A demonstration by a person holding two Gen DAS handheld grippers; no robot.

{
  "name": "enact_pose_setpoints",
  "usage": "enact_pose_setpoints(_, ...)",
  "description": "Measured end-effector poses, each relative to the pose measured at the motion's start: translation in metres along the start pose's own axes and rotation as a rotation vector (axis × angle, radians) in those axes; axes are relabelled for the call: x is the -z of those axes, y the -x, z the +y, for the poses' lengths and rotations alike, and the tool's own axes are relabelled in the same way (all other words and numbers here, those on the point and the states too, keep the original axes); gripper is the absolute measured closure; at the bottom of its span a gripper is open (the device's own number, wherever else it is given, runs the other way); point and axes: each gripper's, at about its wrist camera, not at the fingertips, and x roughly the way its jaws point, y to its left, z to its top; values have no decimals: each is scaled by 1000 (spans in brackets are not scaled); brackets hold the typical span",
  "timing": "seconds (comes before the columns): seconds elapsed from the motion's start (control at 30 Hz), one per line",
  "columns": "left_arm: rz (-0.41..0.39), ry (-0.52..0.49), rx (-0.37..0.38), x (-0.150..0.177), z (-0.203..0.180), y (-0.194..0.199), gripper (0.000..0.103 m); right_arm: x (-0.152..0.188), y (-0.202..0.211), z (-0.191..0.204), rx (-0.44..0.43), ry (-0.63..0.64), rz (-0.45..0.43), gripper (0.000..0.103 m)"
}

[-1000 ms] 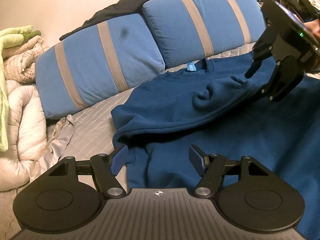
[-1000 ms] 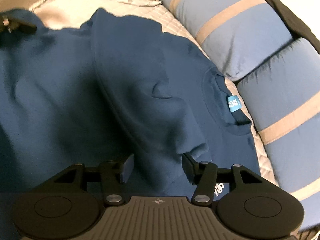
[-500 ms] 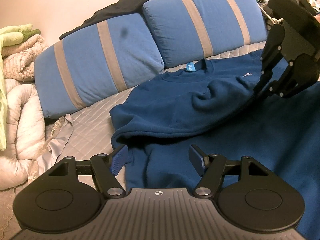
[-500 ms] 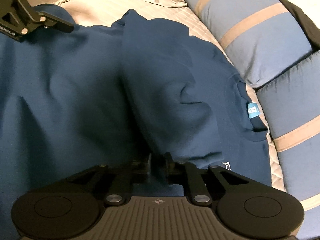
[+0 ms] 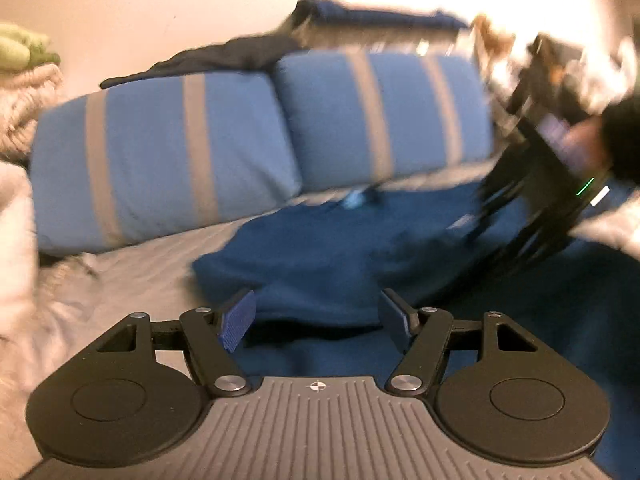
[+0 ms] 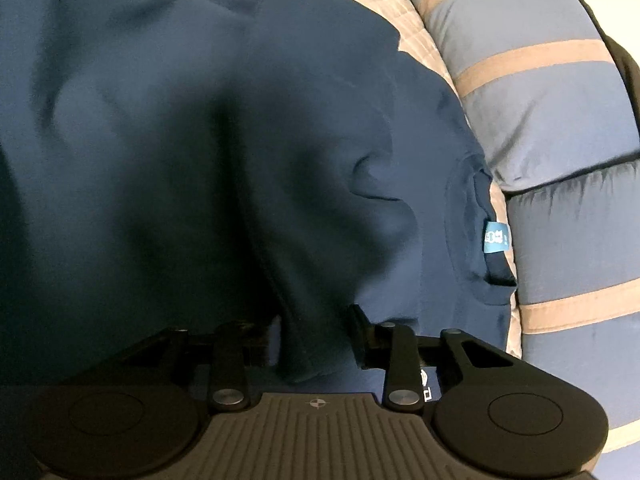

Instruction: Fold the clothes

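From the left wrist, the left gripper (image 5: 318, 320) hung wide open and empty above the blue sweatshirt (image 5: 340, 252) on the bed.

From the right wrist, the right gripper (image 6: 314, 338) sat partly open around a sleeve fold, grip unclear; it should pinch fully before lifting

Left gripper (image 5: 318, 316) wide apart over navy sweatshirt (image 5: 320, 264); blurred right gripper (image 5: 476, 228) beyond.
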Motion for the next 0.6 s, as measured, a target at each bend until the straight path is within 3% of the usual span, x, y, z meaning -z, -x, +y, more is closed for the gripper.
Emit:
enact_pose_setpoints(0.07,31,-12,-39,5,11,-21,36,-1,2,-3,20,-12,5,89)
enact_pose_setpoints(0.17,61,32,-84,16,24,-50,36,-1,12,-10,66,-39,-15,93)
enact_pose_setpoints(0.27,126,-42,-150,25,23,-79,38,2,23,-21,138,-85,-34,94)
enact_pose_setpoints(0.3,141,-49,-182,27,21,-86,40,4,26,-24,169,-96,-36,94)
enact_pose_setpoints(0.37,161,-4,-223,26,27,-91,67,8,32,-30,237,-113,-34,95)
enact_pose_setpoints(0.5,161,25,-238,19,33,-91,70,20,54,-41,419,-132,-22,95)
enact_pose_setpoints(0.6,184,-83,-273,17,19,-93,70,21,70,-26,485,-45,20,94)
